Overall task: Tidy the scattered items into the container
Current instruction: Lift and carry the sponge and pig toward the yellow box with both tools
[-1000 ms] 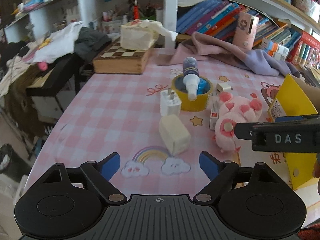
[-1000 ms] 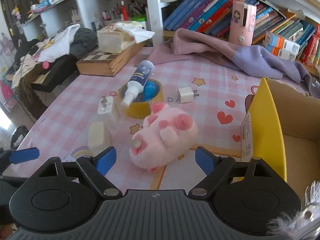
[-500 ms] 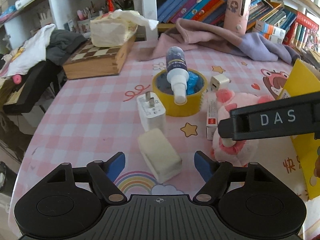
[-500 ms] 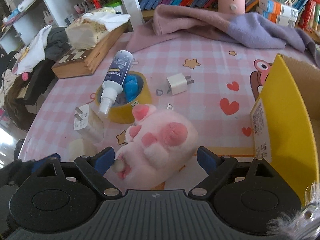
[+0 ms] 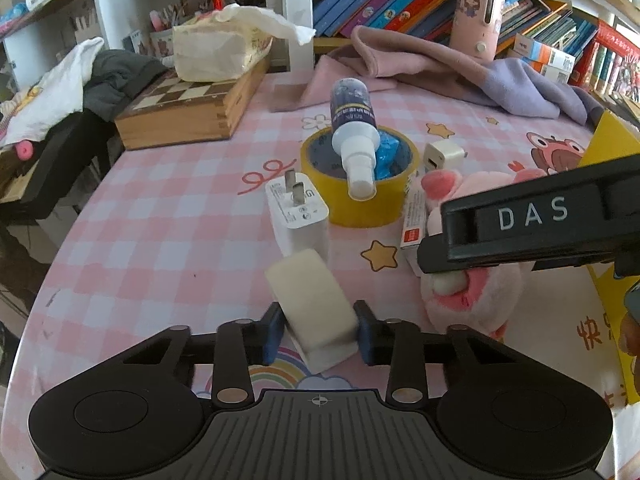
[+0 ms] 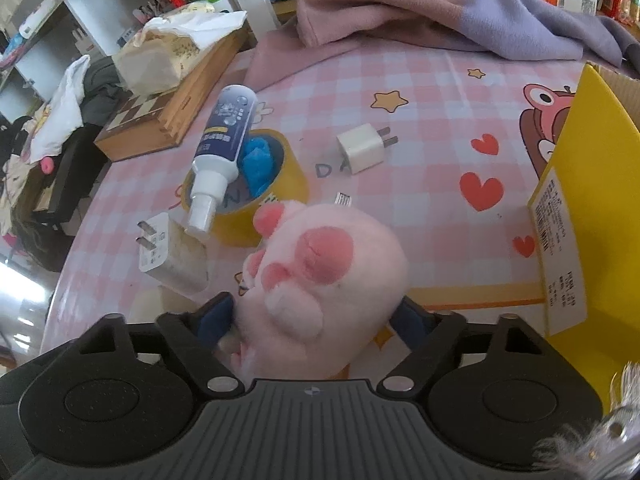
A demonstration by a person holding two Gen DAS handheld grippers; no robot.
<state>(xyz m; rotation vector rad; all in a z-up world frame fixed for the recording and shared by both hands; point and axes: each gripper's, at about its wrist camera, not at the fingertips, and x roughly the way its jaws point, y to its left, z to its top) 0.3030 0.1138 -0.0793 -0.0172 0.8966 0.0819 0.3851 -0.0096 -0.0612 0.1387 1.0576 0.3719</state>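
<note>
My left gripper [image 5: 318,326] is shut on a cream rectangular block [image 5: 312,300] that rests on the pink checked table. My right gripper [image 6: 320,316] is shut on a pink plush paw [image 6: 320,280]; the plush also shows in the left wrist view [image 5: 472,292], under the right gripper's black body. The yellow cardboard box [image 6: 576,208] stands open at the right. A white plug charger [image 5: 298,216], a yellow tape roll [image 5: 360,200] holding a spray bottle [image 5: 354,136] and a blue item, a small white charger [image 6: 364,148] and a thin red-and-white box [image 5: 414,220] lie on the table.
A wooden chess box [image 5: 188,112] with a tissue pack [image 5: 216,52] on it sits at the back left. A pink and purple cloth [image 6: 440,20] lies along the back, below book shelves. The table's left edge [image 5: 52,272] drops to clutter on the floor.
Both grippers moved forward and closed: the left one onto the cream block, the right one onto the pink plush paw. Both were open before.
</note>
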